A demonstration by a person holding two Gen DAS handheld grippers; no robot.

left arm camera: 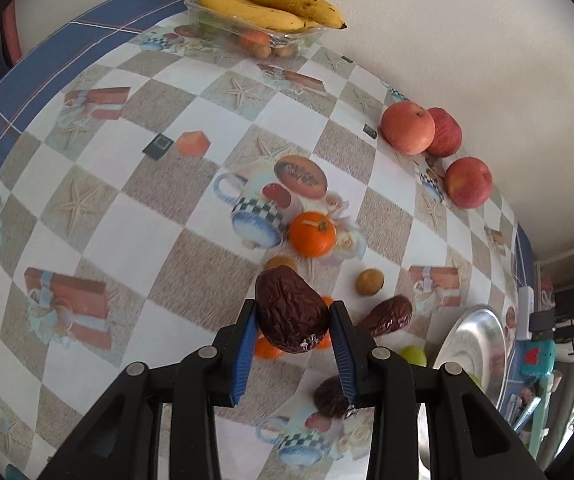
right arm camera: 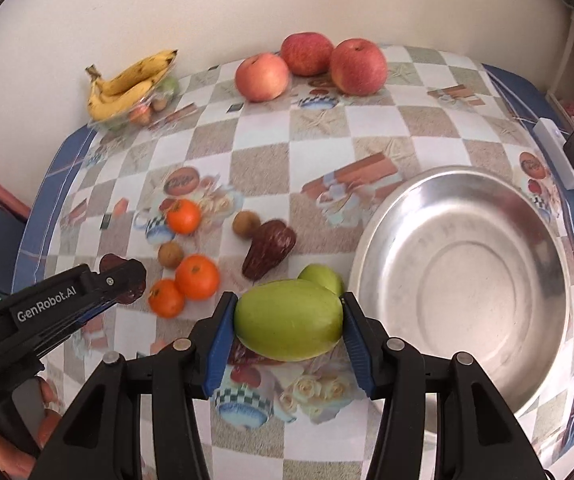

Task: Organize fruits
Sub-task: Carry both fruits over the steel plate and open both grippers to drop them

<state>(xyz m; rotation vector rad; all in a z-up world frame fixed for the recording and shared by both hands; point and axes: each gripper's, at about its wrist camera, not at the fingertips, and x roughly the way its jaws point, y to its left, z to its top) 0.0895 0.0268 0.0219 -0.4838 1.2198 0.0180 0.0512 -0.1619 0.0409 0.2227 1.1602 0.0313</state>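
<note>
We were mid-sort: our left gripper [left arm camera: 291, 320] clamped a date [left arm camera: 290, 312] above the bench [left arm camera: 127, 216], our right gripper [right arm camera: 287, 320] clamped a green fruit [right arm camera: 289, 325], and next we judged both should go rightward into the bowl [right arm camera: 463, 280].

Tangerines [left arm camera: 271, 350], left wrist view: mostly hidden behind the held date [left arm camera: 291, 312].
Steel bowl [left arm camera: 471, 356]: cut off by gripper arm.
Second green fruit [right arm camera: 323, 278]: largely hidden behind the gripped one [right arm camera: 289, 322].
Clear tray [right arm camera: 143, 112] contents: too small to tell.

Both wrist views look down closely, sharing the apples [left arm camera: 427, 132] [right arm camera: 311, 66].
</note>
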